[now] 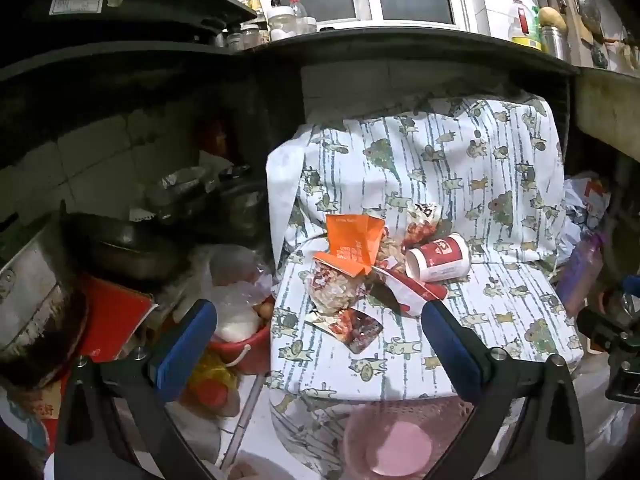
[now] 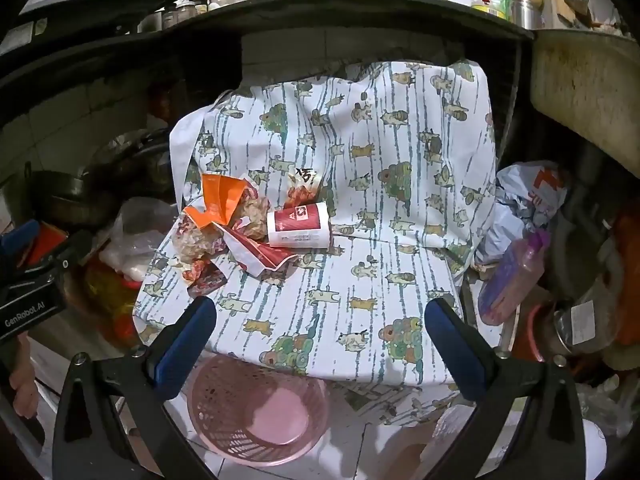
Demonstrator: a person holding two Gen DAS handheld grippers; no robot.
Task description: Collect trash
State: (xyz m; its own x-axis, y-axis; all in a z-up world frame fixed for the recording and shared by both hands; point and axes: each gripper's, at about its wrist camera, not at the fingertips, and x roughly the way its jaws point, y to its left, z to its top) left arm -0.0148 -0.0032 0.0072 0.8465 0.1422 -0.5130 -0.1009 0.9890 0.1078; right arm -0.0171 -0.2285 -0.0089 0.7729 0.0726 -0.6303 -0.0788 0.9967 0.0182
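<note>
A pile of trash lies on a chair covered with a cartoon-print cloth (image 1: 460,312) (image 2: 360,280): an orange paper packet (image 1: 352,246) (image 2: 222,200), a red-and-white paper cup (image 1: 438,258) (image 2: 298,226) on its side, crumpled clear wrappers (image 1: 334,290) (image 2: 196,236), a red-and-white paper wrapper (image 1: 404,286) (image 2: 256,254) and a small red sachet (image 1: 358,328) (image 2: 206,280). A pink mesh basket (image 1: 384,440) (image 2: 256,408) stands on the floor below the chair's front. My left gripper (image 1: 320,332) is open and empty, just before the pile. My right gripper (image 2: 320,328) is open and empty above the seat's front.
Left of the chair are dark pots (image 1: 132,244), a red bowl with bags (image 1: 244,336) and clutter. Right of it are a purple bottle (image 2: 512,276) and a plastic bag (image 2: 524,200). A dark counter (image 2: 360,8) with bottles runs behind.
</note>
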